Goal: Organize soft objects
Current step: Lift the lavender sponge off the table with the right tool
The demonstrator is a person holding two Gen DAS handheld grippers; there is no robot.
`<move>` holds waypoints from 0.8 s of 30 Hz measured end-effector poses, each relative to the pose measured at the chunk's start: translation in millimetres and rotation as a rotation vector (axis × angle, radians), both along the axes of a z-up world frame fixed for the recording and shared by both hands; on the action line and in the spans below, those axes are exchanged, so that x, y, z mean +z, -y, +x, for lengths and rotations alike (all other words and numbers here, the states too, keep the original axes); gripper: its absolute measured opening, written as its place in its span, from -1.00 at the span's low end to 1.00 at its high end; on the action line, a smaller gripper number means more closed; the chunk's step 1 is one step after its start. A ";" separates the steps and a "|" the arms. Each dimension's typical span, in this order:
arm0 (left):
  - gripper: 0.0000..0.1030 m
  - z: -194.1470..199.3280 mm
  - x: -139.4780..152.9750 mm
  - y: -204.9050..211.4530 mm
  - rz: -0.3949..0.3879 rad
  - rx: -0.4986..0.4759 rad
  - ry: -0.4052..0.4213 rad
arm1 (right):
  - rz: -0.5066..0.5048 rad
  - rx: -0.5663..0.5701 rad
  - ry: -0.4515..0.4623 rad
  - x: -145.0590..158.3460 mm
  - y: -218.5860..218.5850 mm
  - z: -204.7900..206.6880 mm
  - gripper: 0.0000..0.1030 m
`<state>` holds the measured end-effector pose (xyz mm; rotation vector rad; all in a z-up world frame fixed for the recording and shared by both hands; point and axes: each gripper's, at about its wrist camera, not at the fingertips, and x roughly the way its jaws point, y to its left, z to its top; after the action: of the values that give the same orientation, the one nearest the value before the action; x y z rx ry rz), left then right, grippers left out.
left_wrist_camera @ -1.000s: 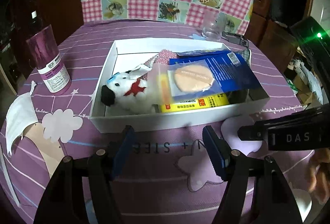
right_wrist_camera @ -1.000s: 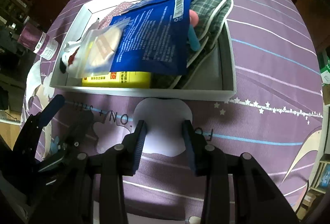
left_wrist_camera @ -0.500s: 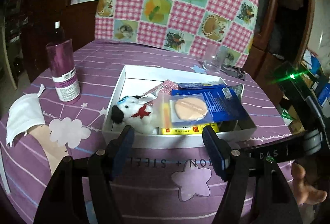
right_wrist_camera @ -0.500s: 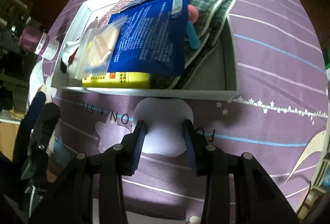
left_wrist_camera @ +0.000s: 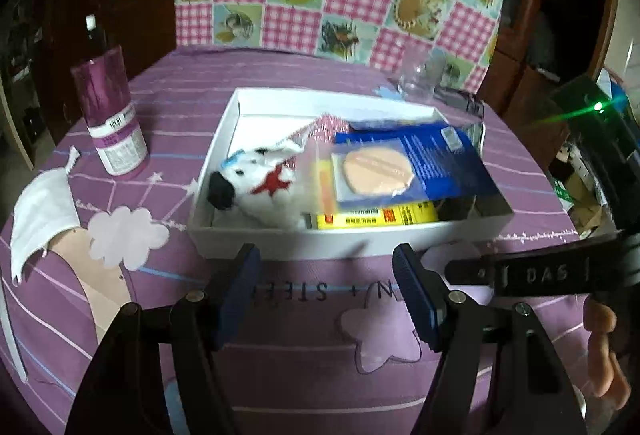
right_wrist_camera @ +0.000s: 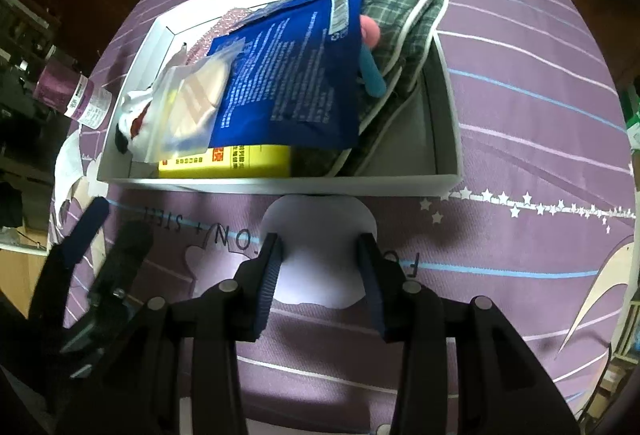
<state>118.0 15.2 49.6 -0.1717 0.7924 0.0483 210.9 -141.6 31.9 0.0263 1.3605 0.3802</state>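
Left gripper (left_wrist_camera: 326, 275) and right gripper (right_wrist_camera: 320, 259): both parted, nothing between. White box (right_wrist_camera: 276, 185): just ahead, crowded with plush dog (left_wrist_camera: 260, 187), blue packet (right_wrist_camera: 296, 75), plaid cloth (right_wrist_camera: 408, 19); right end bare. Bottle (left_wrist_camera: 114, 123), glass (left_wrist_camera: 416, 79) well apart.

Glossy blue packet (right_wrist_camera: 288, 83), fuzzy plush dog (left_wrist_camera: 264, 187), matt cardboard box (left_wrist_camera: 344, 245).

the left gripper (left_wrist_camera: 326, 289) is matte black plastic, two angular arms ending in ribbed blue pads, with round silver screws at the joints. the right gripper (right_wrist_camera: 319, 269) is built the same: black arms, dark blue ribbed pads, silver screw heads on each link. seen from the left wrist view, its black side bar carries raised letters "das". bare fingers (left_wrist_camera: 604, 351) show beside it.
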 end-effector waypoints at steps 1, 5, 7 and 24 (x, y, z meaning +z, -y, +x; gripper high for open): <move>0.34 1.2 -1.8 -0.3 0.003 0.007 -0.012 | 0.004 -0.004 -0.004 -0.3 1.9 1.3 -0.20; 0.34 5.6 -7.5 -3.1 0.015 0.032 -0.052 | 0.001 -0.015 -0.011 -1.8 2.2 3.9 -0.22; 0.34 7.2 -9.4 -6.3 -0.008 0.036 -0.069 | -0.001 -0.013 -0.011 -1.5 2.4 4.0 -0.22; 0.55 6.8 -5.8 -20.7 -0.078 0.080 -0.065 | -0.048 0.000 0.022 4.5 -5.4 0.9 -0.71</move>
<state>124.7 35.9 43.7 -0.2767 0.8523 0.0987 211.8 -136.2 36.4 -0.0171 1.3473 0.3465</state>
